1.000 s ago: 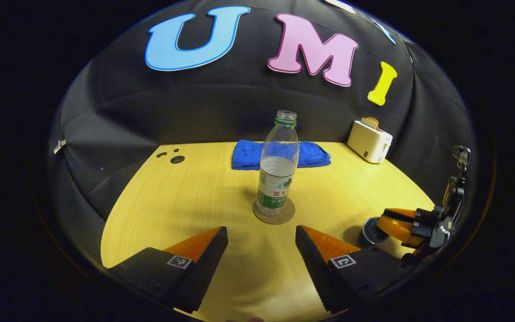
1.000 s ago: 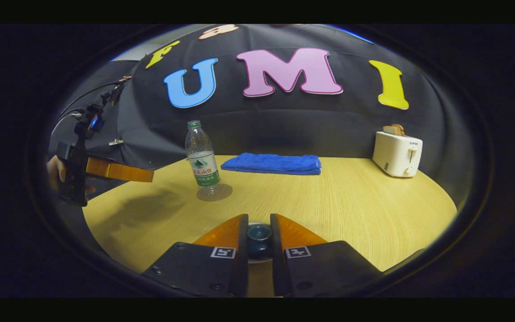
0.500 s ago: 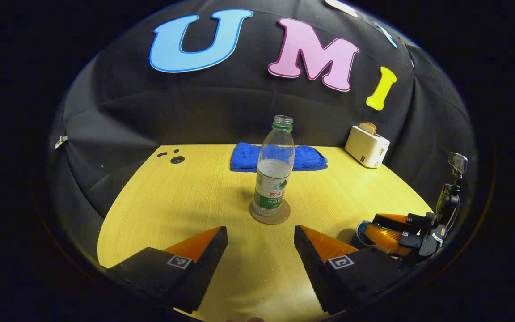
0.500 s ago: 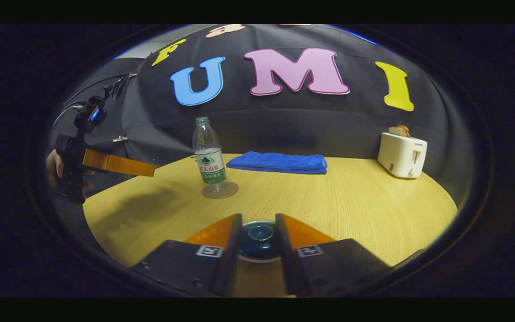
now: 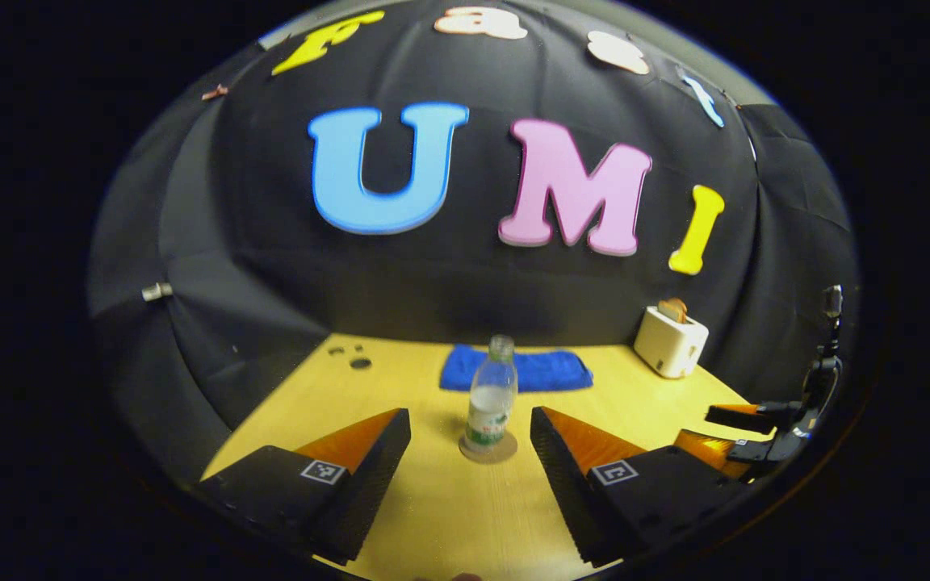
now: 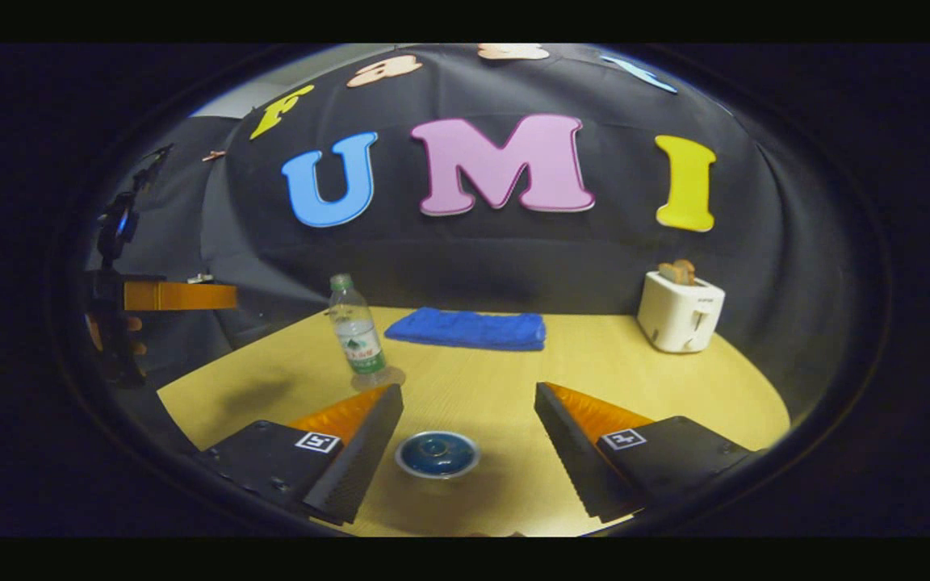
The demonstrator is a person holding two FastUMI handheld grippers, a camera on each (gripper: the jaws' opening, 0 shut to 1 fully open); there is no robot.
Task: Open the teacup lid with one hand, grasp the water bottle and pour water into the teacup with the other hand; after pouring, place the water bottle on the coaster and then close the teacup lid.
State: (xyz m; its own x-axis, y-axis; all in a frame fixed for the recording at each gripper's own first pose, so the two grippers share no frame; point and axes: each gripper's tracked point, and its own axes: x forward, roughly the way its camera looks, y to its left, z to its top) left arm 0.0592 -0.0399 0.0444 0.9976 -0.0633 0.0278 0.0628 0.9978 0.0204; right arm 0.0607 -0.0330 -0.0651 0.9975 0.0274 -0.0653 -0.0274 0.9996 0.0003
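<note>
Booth with black cloth wall behind a light wood-grain table (image 6: 634, 387); the table's far left corner has a few small dark holes (image 5: 360, 363). Blue folded towel (image 6: 467, 329) lies flat at the back edge near the wall. White toaster (image 6: 680, 311) with a slice of bread sticking out sits back right, well apart from the towel.

Water bottle (image 6: 356, 332) stands upright on the round coaster (image 6: 388, 377), uncapped, partly filled, in front of the towel's left end. In the left gripper view the bottle (image 5: 491, 395) and coaster (image 5: 488, 449) sit ahead, between the fingers' line but beyond the tips.

Teacup (image 6: 437, 454) with dark blue lid on, seen from above, sits on the table between the right gripper (image 6: 469, 397) fingers, touching neither. Right gripper fingers spread wide, holding nothing, raised above the cup.

Left gripper (image 5: 471, 421) fingers also wide, holding nothing, off the table. In the right gripper view the left gripper (image 6: 182, 295) is at far left, level, with a hand (image 6: 114, 335) behind it. In the left gripper view the right gripper (image 5: 747, 432) is at lower right.
</note>
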